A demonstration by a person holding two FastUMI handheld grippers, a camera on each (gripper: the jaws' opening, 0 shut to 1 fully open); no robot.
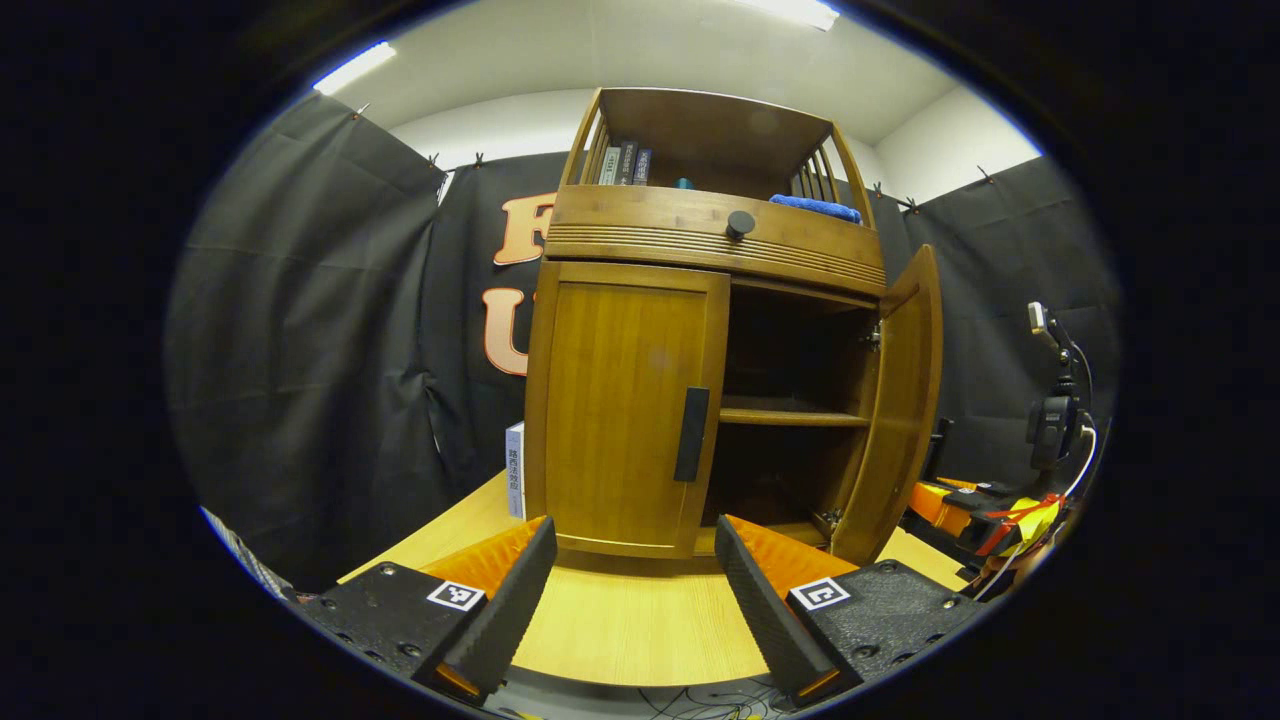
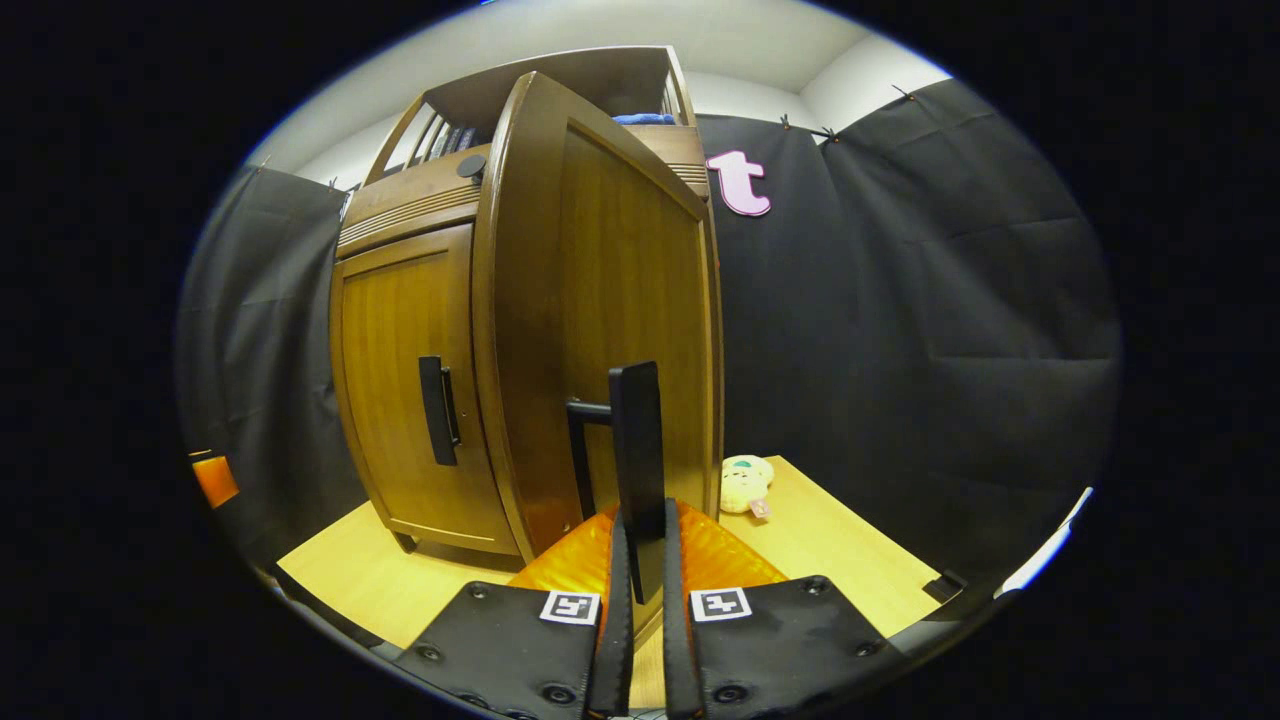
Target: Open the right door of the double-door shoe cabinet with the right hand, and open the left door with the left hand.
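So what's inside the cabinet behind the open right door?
Behind the open right door, one wooden shelf shows, bare where lit. The compartments are dark toward the back, and the shut left door covers the rest.

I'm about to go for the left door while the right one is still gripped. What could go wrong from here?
1. The right gripper is clamped on the right door's handle; pulling off the hinge arc could strain it or shift the cabinet.
2. The left gripper sits low, open, below the left door's handle; it may hit the left door panel.
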